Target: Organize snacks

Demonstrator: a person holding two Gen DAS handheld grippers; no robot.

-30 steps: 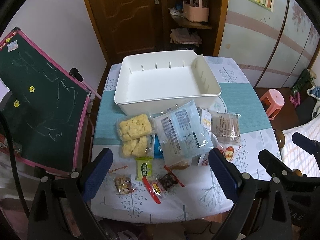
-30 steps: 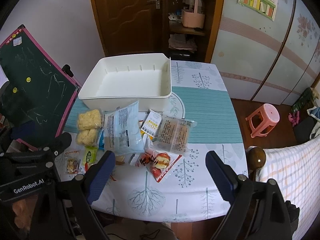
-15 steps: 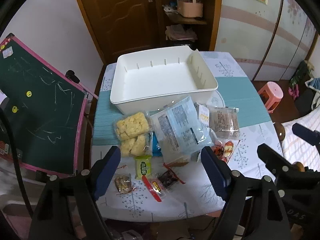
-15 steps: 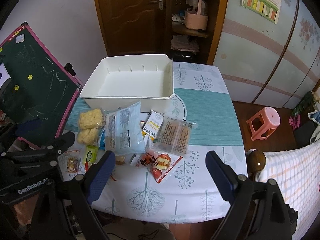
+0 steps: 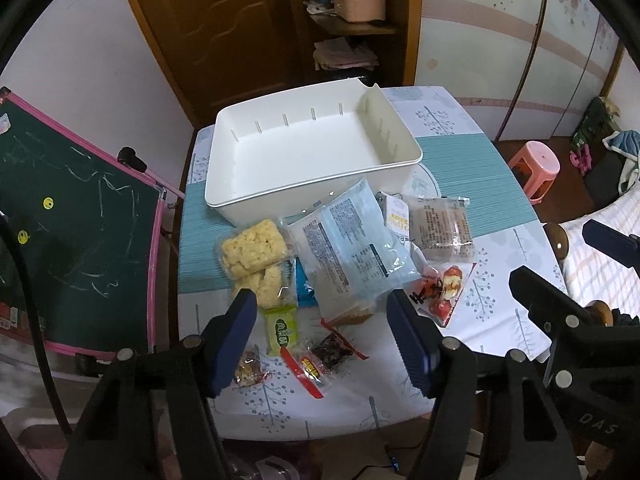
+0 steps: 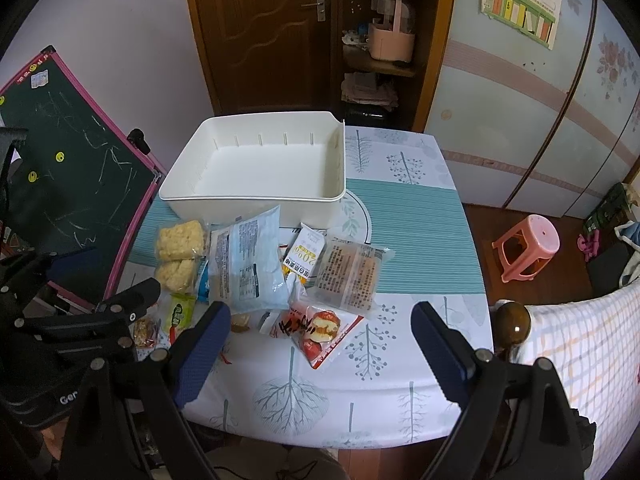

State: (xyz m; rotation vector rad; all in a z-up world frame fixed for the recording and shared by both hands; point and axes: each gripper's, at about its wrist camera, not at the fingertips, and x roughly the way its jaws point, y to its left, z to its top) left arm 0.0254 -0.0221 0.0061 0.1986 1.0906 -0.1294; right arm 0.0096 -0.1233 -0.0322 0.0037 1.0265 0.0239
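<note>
Left tongs are closing on nothing, hovering nearest the green packet in front of the empty white bin; right tongs wide open.

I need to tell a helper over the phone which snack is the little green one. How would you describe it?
Start at the white bin on the table; the snacks lie spread in front of it. Below the two yellow puffed-rice packs sits the small green packet, the only bright green wrapper, beside dark and red candies.
</note>
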